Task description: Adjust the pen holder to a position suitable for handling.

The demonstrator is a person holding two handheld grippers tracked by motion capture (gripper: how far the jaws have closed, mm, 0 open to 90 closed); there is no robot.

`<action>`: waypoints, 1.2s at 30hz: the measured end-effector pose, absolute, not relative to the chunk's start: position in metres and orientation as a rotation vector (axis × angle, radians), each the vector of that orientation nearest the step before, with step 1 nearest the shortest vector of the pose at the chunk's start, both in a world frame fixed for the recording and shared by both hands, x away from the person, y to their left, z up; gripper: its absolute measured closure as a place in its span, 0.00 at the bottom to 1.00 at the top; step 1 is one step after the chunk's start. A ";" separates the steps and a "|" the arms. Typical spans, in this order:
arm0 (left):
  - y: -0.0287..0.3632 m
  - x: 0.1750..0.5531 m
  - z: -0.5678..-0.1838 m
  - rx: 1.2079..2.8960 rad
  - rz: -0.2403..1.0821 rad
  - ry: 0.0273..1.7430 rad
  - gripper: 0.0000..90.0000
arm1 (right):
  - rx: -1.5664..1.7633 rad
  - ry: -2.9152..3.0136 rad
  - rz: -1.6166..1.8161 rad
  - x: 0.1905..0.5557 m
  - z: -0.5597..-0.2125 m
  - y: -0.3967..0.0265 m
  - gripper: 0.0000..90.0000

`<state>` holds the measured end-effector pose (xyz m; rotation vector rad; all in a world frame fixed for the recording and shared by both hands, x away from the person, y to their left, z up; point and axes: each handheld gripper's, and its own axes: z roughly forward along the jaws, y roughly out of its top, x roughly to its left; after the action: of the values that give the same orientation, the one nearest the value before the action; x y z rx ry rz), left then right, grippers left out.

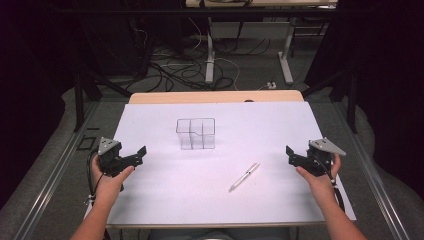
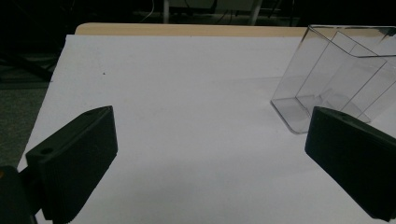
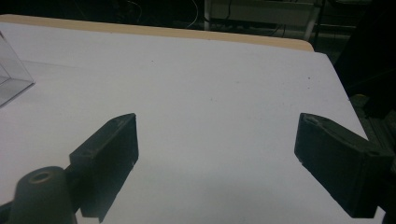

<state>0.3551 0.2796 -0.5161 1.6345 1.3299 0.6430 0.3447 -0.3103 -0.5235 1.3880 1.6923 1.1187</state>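
Silver, the pen (image 1: pixel 244 176) lies slantwise between us, nearer our right tongs (image 1: pixel 290 153) than our left tongs (image 1: pixel 142 152), both gaping and empty.

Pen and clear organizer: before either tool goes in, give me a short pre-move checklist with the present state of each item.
1. Left tool open, nothing between its jaws: ok.
2. Right tool open, nothing between its jaws: ok.
3. Pen lying flat on the white sheet, apart from both tools: ok.
4. Clear organizer upright: ok.
5. Organizer compartments free of contents: ok as far as the clear walls show.
6. Which end of the pen is the tip: cannot tell.
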 end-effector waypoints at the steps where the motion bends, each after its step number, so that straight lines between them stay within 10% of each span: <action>1: 0.279 0.356 -0.516 1.633 0.644 1.331 0.05 | 1.383 1.695 1.118 0.345 -0.524 -0.310 0.15; 36: 0.236 0.397 -0.473 1.711 0.563 1.270 0.38 | 1.349 1.687 1.111 0.342 -0.519 -0.305 0.17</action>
<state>0.3972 0.2363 -0.4732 1.7114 1.2697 0.5627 0.3422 -0.3051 -0.5185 1.3487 1.6873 1.1112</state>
